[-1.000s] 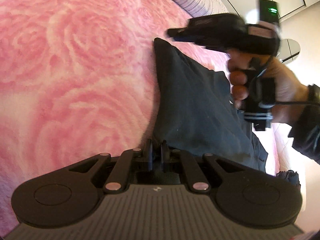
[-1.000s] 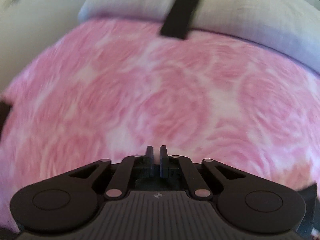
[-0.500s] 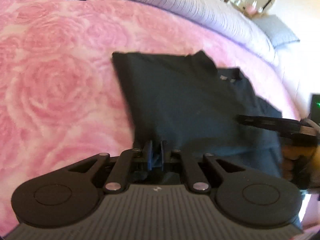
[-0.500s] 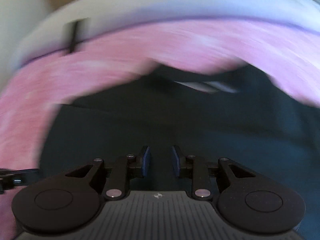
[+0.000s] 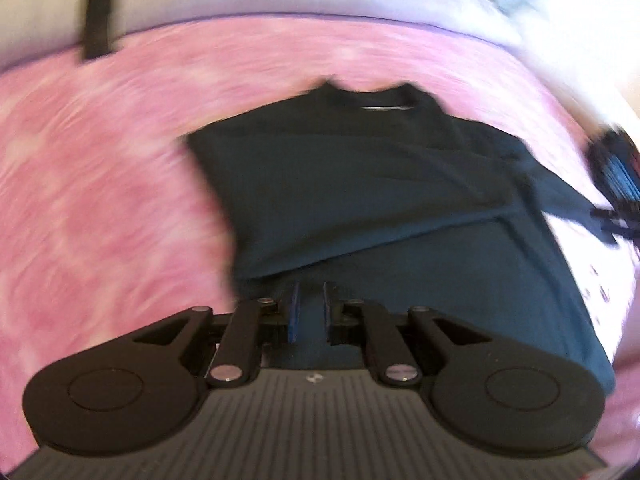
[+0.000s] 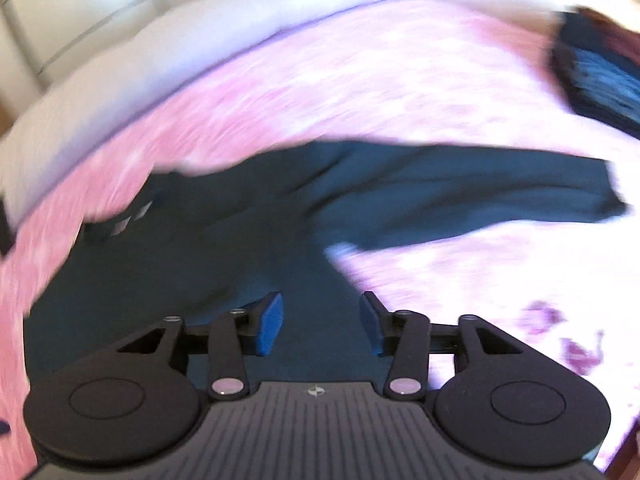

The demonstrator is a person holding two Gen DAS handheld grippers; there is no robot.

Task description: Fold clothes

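Left wrist view: your left gripper [image 5: 311, 307] is hovering over the shirt [image 5: 384, 184] lying on the pink bed [image 5: 100, 160], jaws slightly parted, gripping nothing. Right wrist view: your right gripper [image 6: 321, 324] is hanging over the shirt [image 6: 224, 248], jaws wide apart, empty; one sleeve [image 6: 500, 196] is stretching rightward.

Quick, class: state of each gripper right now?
Left gripper: slightly open, holding nothing, over the dark shirt.
Right gripper: wide open, empty.
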